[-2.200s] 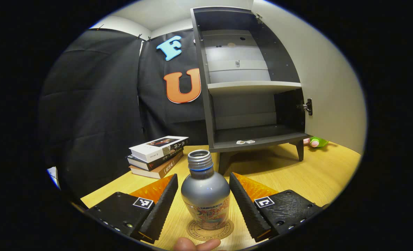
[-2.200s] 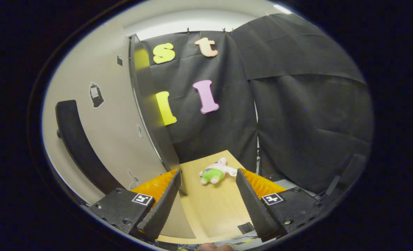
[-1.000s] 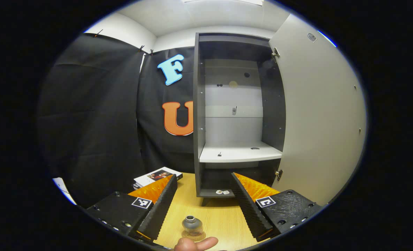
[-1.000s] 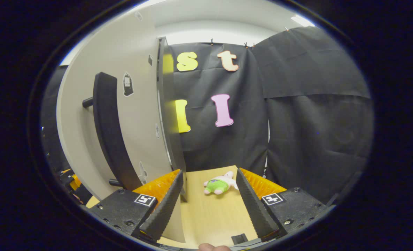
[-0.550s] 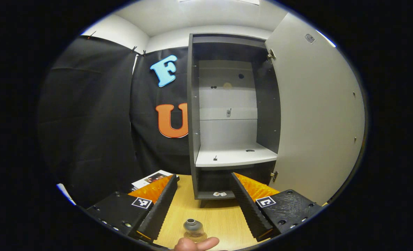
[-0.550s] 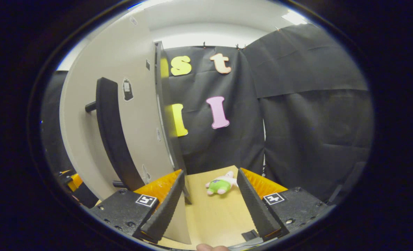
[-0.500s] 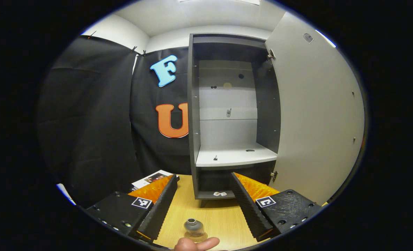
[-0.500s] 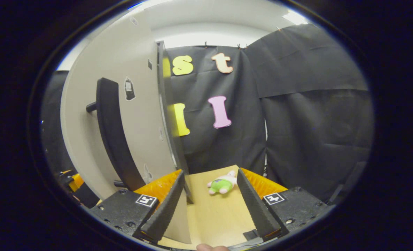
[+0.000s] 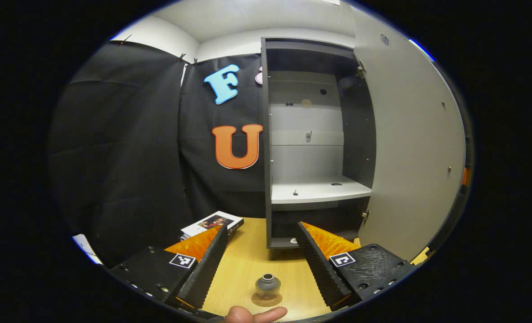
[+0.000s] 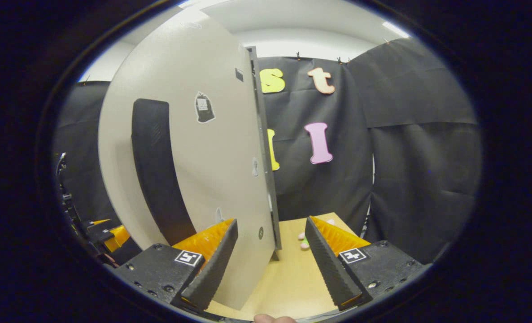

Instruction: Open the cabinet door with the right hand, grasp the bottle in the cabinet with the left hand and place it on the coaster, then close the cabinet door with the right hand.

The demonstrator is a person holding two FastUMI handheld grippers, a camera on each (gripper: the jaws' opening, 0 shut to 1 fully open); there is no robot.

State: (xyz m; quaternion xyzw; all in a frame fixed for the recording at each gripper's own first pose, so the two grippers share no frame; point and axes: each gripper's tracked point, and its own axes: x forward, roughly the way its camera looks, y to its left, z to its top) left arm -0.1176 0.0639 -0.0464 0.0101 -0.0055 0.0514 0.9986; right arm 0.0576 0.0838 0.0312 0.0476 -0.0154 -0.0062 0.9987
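While the door stands open, closing it is the step left, and these lines take each view in turn.

Left gripper view
- Left gripper (image 9: 260, 264): jaws wide, holding nothing, at the bottom of the frame.
- Bottle (image 9: 267, 285): upright on the coaster (image 9: 267, 299), bottom centre, low between the two fingers and apart from both.
- Cabinet (image 9: 313, 143): centre right, open, its shelf bare.
- Door (image 9: 409, 148): swung out along the right side of the frame, inner face showing.
- Table (image 9: 243, 264): pale wood; books (image 9: 212, 223) lie left of the cabinet.
- Thumb tip (image 9: 255, 314): at the very bottom edge.

Right gripper view
- Right gripper (image 10: 270, 264): jaws wide, empty.
- Door (image 10: 212, 179): outer face fills the left centre, its free edge running down between the fingers, long axis upright.
- Handle (image 10: 158, 170): dark vertical bar, left of the jaws.
- Nearer hand: the right, by my reading; a leftward push on the outer face should close it.
- Room: open table at lower right, a toy (image 10: 303, 240) partly hidden behind the right finger.
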